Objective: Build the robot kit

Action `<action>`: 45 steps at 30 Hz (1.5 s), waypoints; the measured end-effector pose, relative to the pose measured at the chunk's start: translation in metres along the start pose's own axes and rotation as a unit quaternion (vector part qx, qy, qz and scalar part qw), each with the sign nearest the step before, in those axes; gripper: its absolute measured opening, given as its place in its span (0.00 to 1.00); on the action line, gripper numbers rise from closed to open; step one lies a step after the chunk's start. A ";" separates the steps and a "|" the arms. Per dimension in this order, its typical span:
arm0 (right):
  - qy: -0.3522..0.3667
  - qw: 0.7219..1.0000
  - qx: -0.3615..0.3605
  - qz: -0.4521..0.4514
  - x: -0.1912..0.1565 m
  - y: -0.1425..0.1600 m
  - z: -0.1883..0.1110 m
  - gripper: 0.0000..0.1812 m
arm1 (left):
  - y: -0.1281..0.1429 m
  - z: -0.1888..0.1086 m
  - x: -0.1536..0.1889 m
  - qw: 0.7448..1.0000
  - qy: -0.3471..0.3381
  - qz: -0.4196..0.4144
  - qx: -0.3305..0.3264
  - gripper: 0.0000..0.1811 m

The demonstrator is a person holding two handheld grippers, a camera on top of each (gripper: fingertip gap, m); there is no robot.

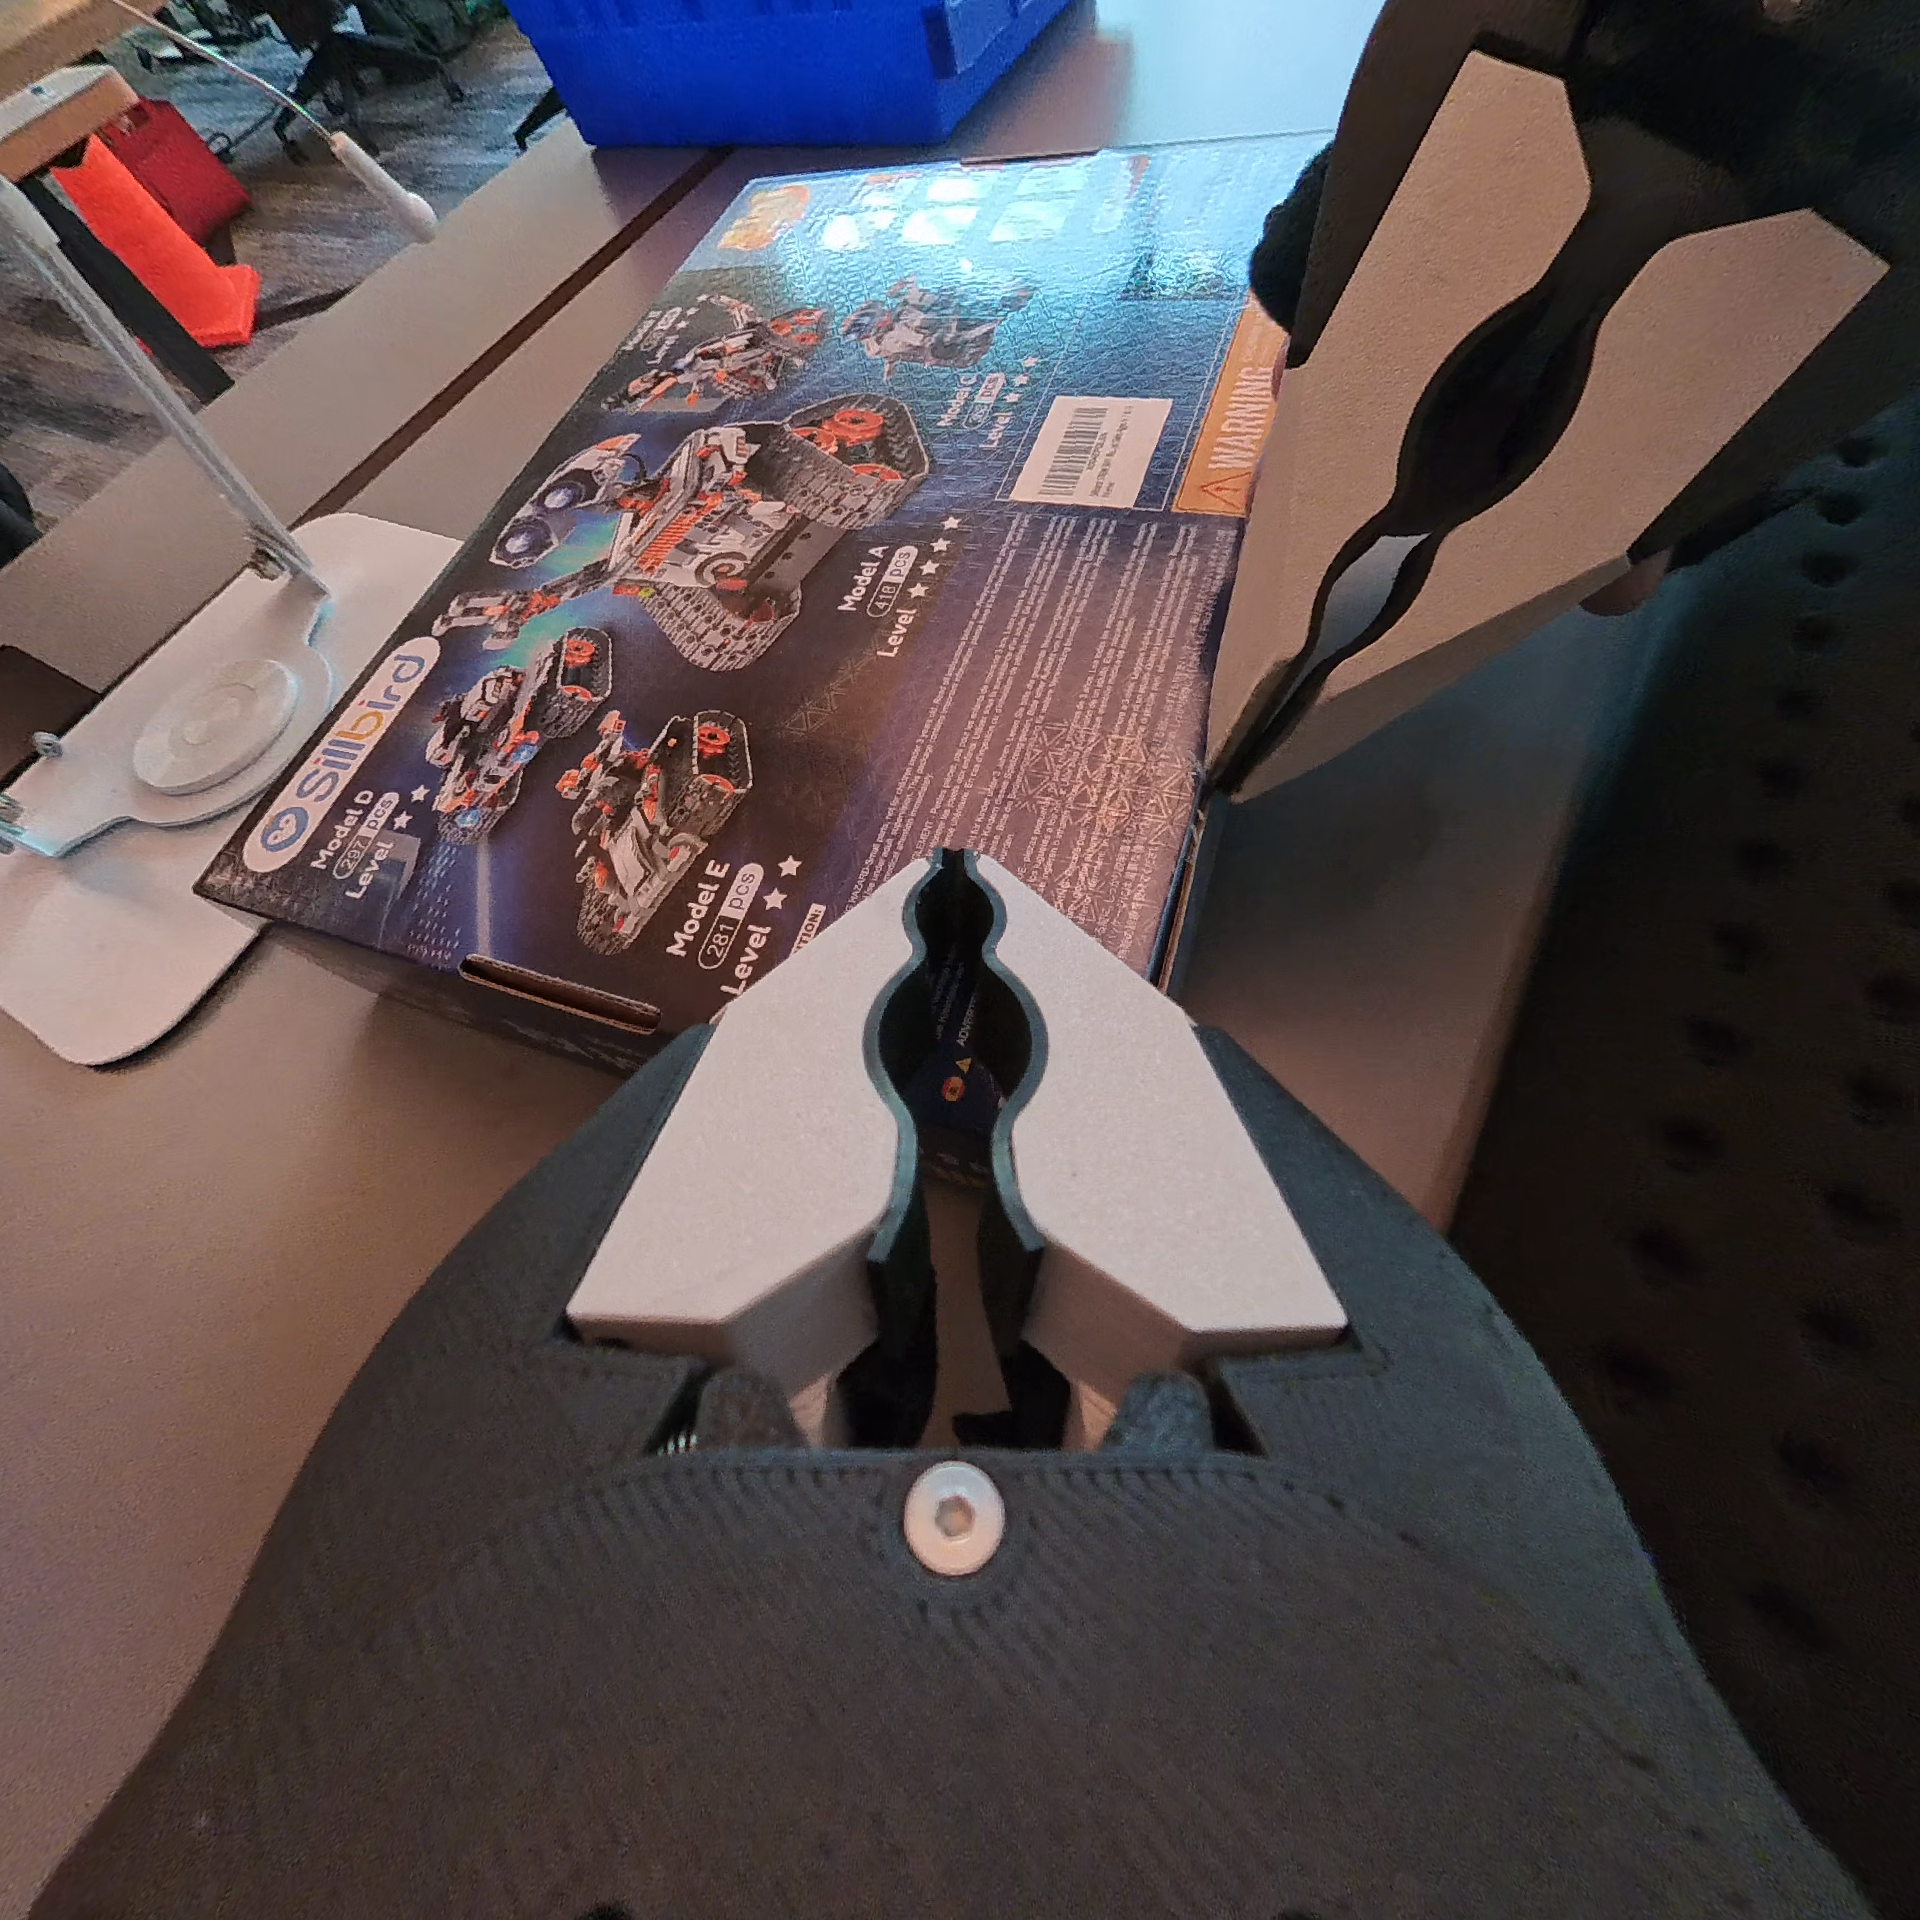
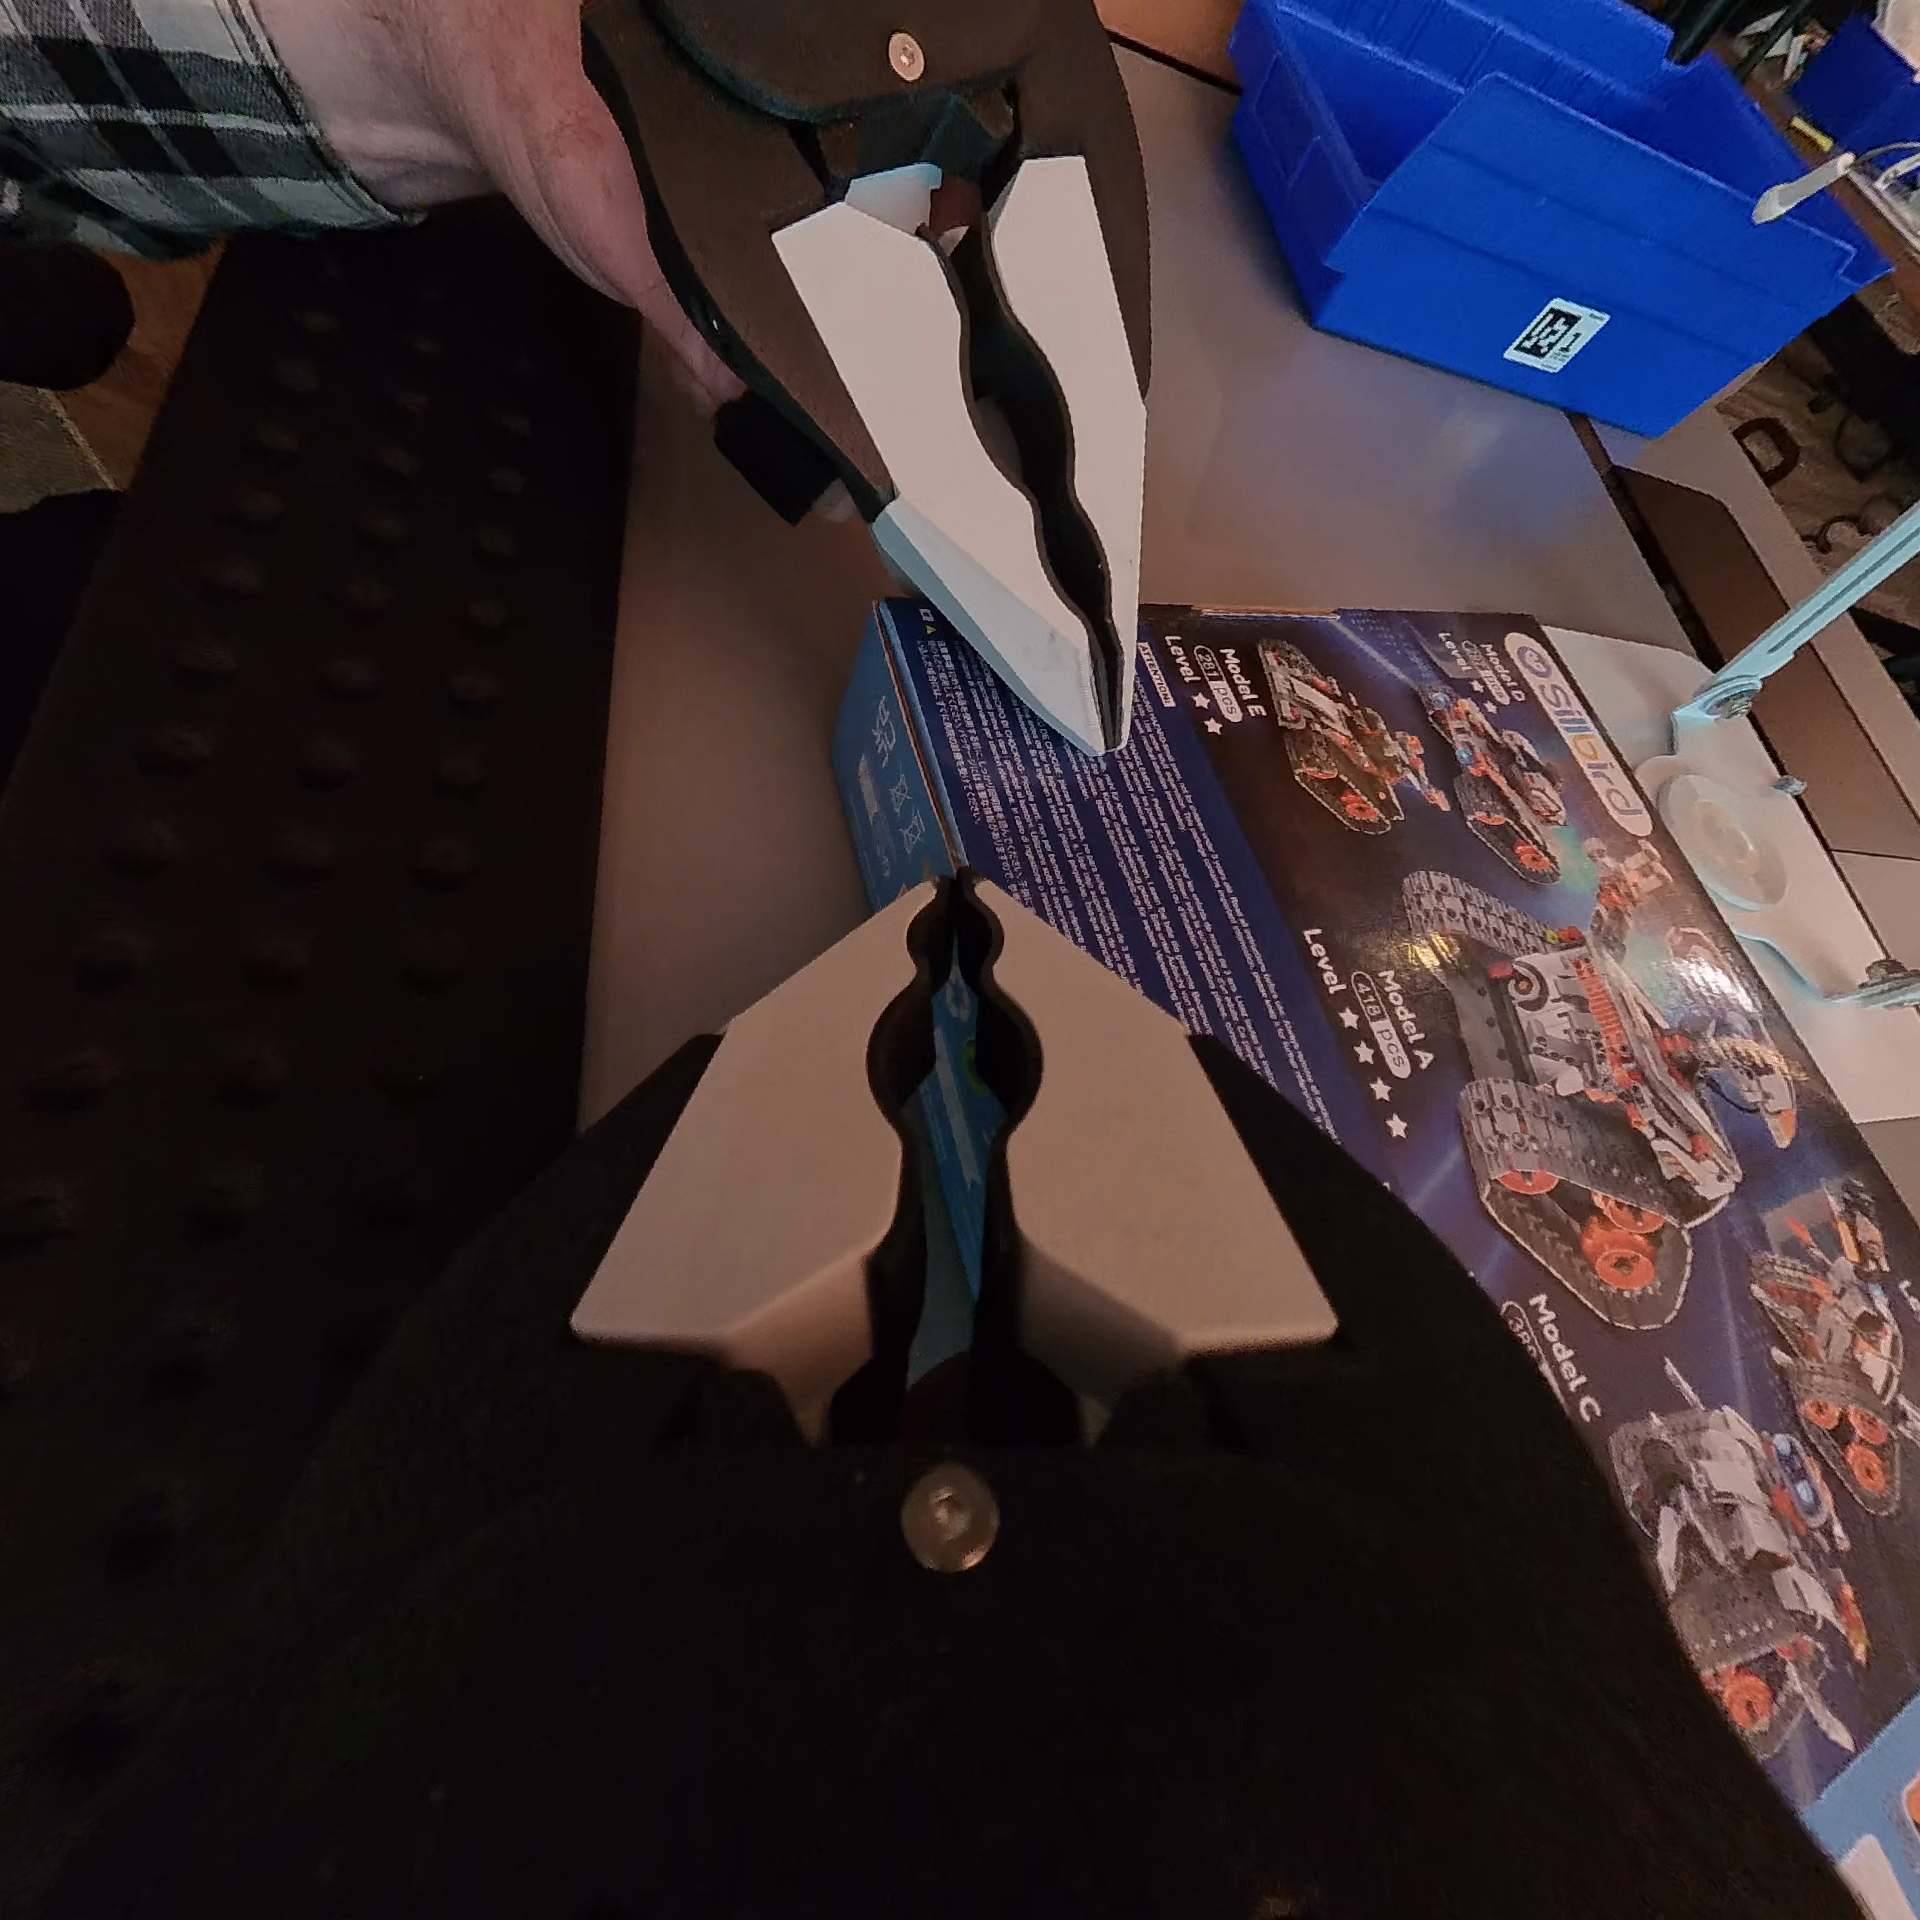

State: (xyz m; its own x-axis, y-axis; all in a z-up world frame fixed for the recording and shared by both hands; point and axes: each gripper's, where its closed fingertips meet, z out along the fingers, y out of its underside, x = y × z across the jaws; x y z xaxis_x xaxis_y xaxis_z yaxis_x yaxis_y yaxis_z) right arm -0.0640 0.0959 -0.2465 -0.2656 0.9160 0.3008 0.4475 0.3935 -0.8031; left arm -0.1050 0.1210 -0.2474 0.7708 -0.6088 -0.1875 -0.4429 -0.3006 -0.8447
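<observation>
A large dark blue toy box point(image 1: 935, 520) printed with robot vehicles lies flat on a grey table point(image 1: 260, 1195). My left gripper point(image 1: 961, 862) is shut, its tips over the box's near edge. In the right wrist view the left gripper point(image 2: 1107, 740) points down, its tips touching the box top point(image 2: 1351, 935) near a corner, held by a hand point(image 2: 499, 135). My right gripper point(image 2: 956, 883) is shut, with its tips at the box's light blue end face by that same corner. In the left wrist view the right gripper point(image 1: 1242, 774) meets the box's right edge. Neither holds anything I can see.
A blue plastic bin point(image 1: 769, 73) stands beyond the box and also shows in the right wrist view point(image 2: 1558, 229). A white stand base point(image 1: 156, 748) with a slanted arm lies left of the box. A dark dotted surface point(image 2: 312, 727) borders the table edge. An orange object point(image 1: 156, 239) is on the floor. The tips of one gripper are about 5 cm away from the tips of the other.
</observation>
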 end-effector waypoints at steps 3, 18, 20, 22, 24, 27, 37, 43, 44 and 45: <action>0.000 1.000 -0.001 -0.003 0.000 -0.001 0.001 0.00 | 0.000 0.000 -0.001 1.000 0.002 -0.003 0.000 0.00; 0.037 0.999 -0.028 0.015 0.001 0.005 -0.017 0.07 | -0.012 0.011 0.019 1.000 0.017 0.011 0.015 0.00; 0.051 0.998 -0.044 0.015 0.000 0.016 -0.028 0.09 | -0.014 0.012 0.026 0.999 0.022 0.018 0.015 0.00; 0.064 0.996 -0.055 0.009 -0.003 0.024 -0.034 0.10 | -0.018 0.014 0.034 0.999 0.029 0.021 0.015 0.00; 0.078 0.994 -0.073 -0.005 -0.003 0.029 -0.040 0.11 | -0.021 0.017 0.041 0.999 0.027 0.032 0.015 0.00; 0.083 0.993 -0.087 0.002 -0.003 0.035 -0.051 0.09 | -0.028 0.023 0.057 0.998 0.046 0.038 0.017 0.00; 0.101 0.987 -0.050 0.118 0.003 0.046 -0.067 0.13 | -0.039 0.036 0.071 0.996 0.040 0.081 0.005 0.00; 0.109 0.985 -0.069 0.116 0.005 0.046 -0.063 0.08 | -0.038 0.037 0.071 0.996 0.035 0.086 0.006 0.00; 0.108 0.985 -0.071 0.116 0.005 0.047 -0.063 0.08 | -0.038 0.037 0.071 0.995 0.033 0.089 0.007 0.00; 0.110 0.985 -0.071 0.116 0.005 0.047 -0.063 0.08 | -0.037 0.037 0.071 0.995 0.031 0.093 0.006 0.00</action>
State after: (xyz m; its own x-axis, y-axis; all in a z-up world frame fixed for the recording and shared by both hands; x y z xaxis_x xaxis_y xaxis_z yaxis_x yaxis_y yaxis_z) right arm 0.0091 0.1234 -0.2505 0.0420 0.9713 0.2342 0.5929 0.1645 -0.7883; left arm -0.0166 0.1159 -0.2476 0.6469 -0.6967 -0.3101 -0.5689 -0.1701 -0.8047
